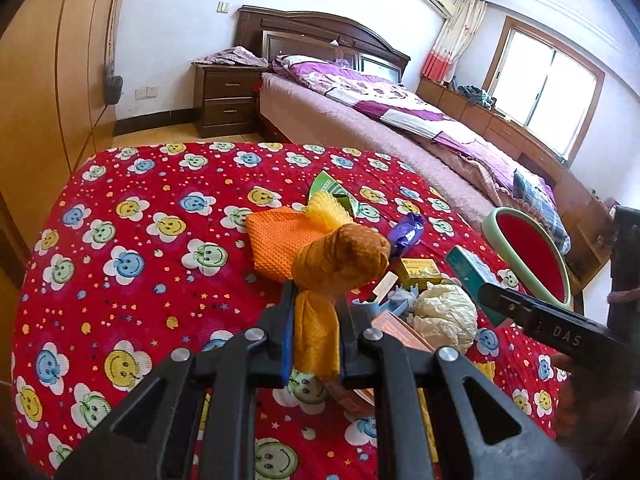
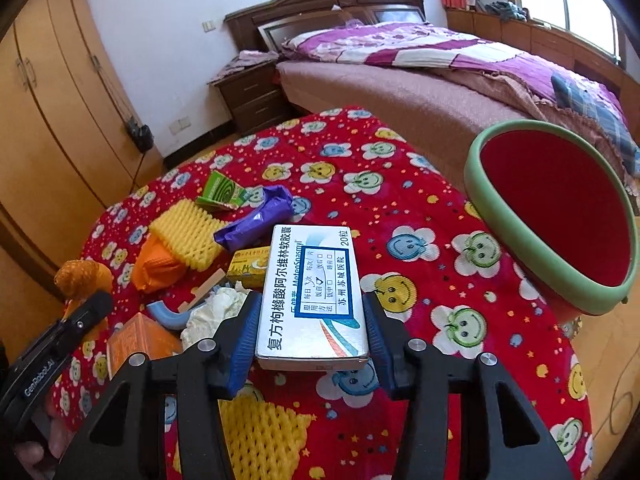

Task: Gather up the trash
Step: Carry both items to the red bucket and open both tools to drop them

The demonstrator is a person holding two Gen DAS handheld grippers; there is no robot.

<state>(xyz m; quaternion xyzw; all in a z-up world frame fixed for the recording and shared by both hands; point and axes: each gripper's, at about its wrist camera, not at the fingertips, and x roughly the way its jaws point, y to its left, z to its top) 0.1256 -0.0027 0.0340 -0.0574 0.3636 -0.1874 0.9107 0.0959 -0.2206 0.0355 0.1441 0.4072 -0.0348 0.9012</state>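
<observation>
My left gripper is shut on a twisted orange-yellow net bag and holds it above the red flowered table cover. My right gripper is shut on a white medicine box with blue print, held above the cover. A red bin with a green rim stands at the right edge of the table; it also shows in the left wrist view. The right gripper's arm shows in the left wrist view, holding the teal-sided box.
Trash lies in a heap on the cover: yellow foam net, orange mesh, purple wrapper, green packet, small yellow box, crumpled paper, orange carton. A bed lies behind, wardrobes stand left.
</observation>
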